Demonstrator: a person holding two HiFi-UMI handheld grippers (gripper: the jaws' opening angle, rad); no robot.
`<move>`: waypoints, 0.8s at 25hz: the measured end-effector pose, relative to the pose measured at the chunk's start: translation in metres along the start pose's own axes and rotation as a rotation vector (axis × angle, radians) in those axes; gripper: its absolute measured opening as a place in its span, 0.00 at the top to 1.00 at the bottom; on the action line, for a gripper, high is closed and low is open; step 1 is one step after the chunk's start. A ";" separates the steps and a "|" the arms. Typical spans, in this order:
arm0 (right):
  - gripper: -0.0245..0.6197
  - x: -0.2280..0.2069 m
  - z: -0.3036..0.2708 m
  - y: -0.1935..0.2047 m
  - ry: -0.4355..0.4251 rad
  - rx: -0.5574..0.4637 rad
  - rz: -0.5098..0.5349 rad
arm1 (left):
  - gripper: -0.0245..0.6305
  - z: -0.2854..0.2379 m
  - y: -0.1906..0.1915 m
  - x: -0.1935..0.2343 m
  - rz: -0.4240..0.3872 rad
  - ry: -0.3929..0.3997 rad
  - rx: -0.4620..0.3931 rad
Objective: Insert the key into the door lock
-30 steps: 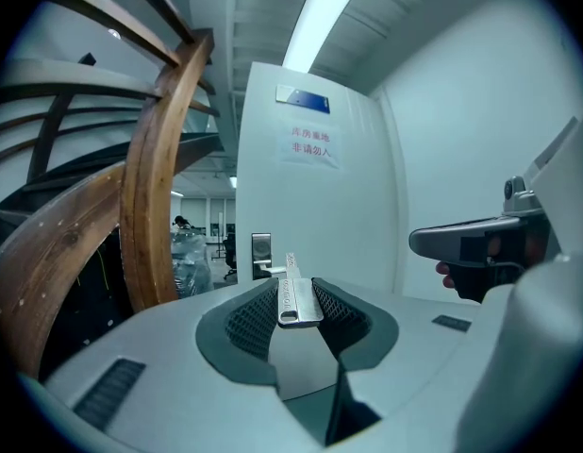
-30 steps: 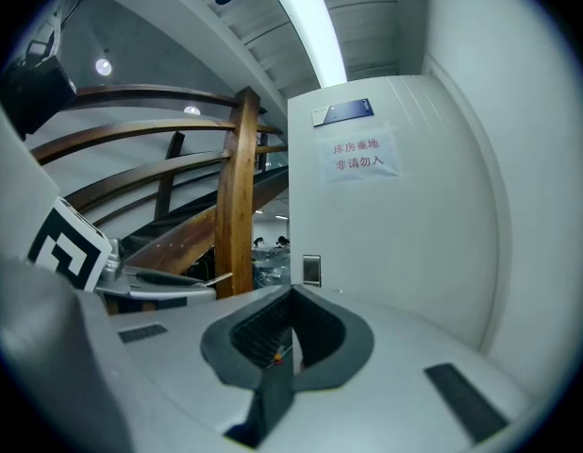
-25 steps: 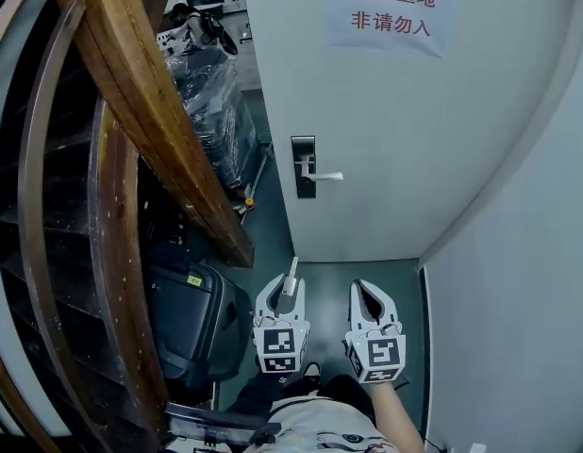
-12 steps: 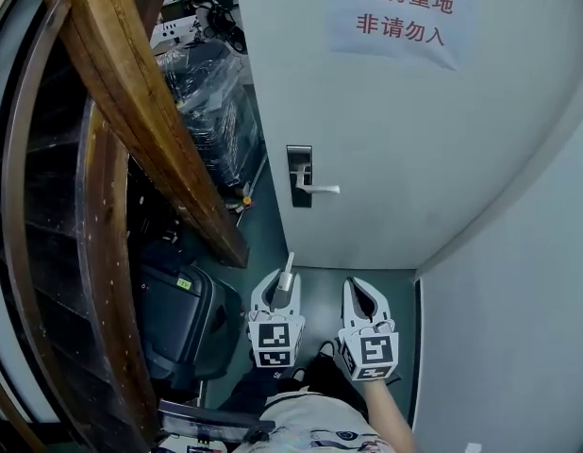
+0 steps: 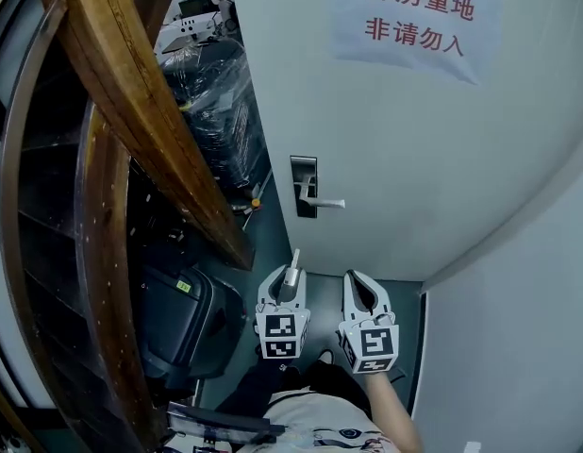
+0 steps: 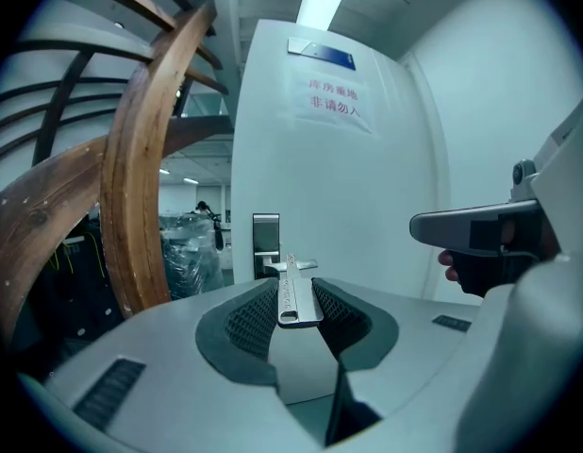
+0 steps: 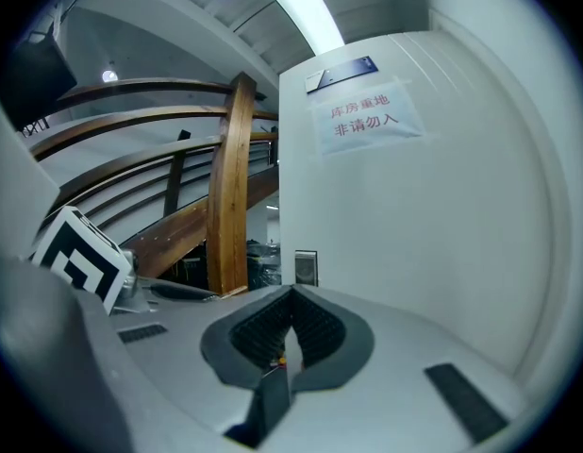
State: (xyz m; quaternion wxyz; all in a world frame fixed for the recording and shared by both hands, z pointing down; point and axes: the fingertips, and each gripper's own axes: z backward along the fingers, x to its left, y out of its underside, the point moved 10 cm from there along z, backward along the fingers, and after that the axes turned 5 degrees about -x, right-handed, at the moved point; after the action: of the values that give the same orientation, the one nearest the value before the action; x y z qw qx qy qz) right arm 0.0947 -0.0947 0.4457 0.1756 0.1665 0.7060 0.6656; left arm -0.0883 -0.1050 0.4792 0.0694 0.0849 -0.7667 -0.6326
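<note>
While both point low toward the door (image 5: 405,159), side by side, the left gripper (image 5: 289,281) clamps the key (image 5: 292,266), well apart from the door lock (image 5: 304,186). The right gripper (image 5: 354,279) has its jaws pressed together, empty. The paper sign (image 5: 414,22) says "库房重地 非请勿入".

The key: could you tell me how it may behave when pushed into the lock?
The key looks like flat metal, so it is probably stiff. Held only by its head in the left gripper, it may pivot or slip.
</note>
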 end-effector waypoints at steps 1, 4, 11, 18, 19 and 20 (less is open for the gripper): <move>0.95 -0.003 -0.003 0.002 0.000 0.005 0.003 | 0.78 -0.005 0.003 0.001 0.007 0.000 0.005; 0.95 -0.009 -0.011 0.011 0.005 0.024 0.010 | 0.78 -0.021 0.013 0.004 0.020 -0.002 0.027; 0.95 -0.016 -0.040 0.037 0.027 0.027 0.041 | 0.78 -0.070 0.041 0.021 0.014 0.006 0.040; 0.95 -0.021 -0.068 0.078 0.060 0.010 0.060 | 0.78 -0.132 0.079 0.040 -0.013 0.025 0.051; 0.95 -0.022 -0.071 0.084 0.064 0.010 0.067 | 0.78 -0.141 0.084 0.042 -0.018 0.025 0.052; 0.95 -0.024 -0.073 0.090 0.069 0.011 0.074 | 0.78 -0.149 0.089 0.045 -0.016 0.023 0.051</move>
State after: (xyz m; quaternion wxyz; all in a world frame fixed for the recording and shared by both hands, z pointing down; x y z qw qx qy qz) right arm 0.0816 -0.1651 0.5396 0.1255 0.1705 0.7087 0.6730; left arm -0.1036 -0.2411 0.5948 0.0708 0.1002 -0.7809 -0.6125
